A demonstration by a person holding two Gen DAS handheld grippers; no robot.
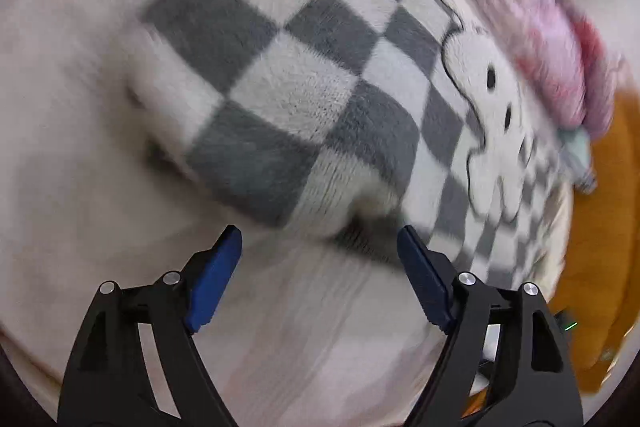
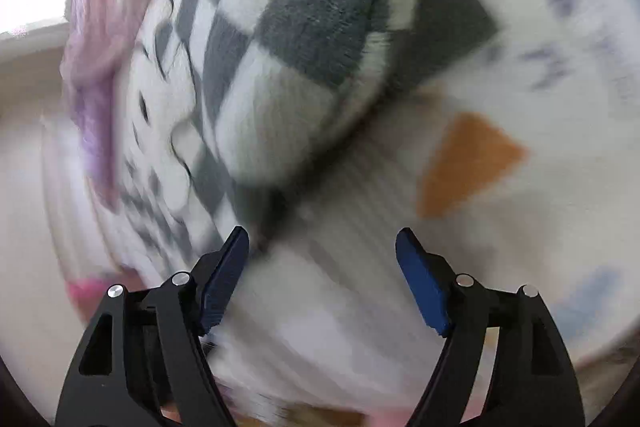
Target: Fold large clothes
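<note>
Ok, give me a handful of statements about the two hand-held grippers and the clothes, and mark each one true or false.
1. The left hand-held gripper is open and holds nothing. True.
2. The checkered fleece garment is red and blue. False: it is grey and white.
3. The right hand-held gripper is shut on fabric. False: its jaws stand apart, empty.
4. A white cartoon figure is on the checkered garment. True.
5. A pink garment lies beside the checkered one. True.
</note>
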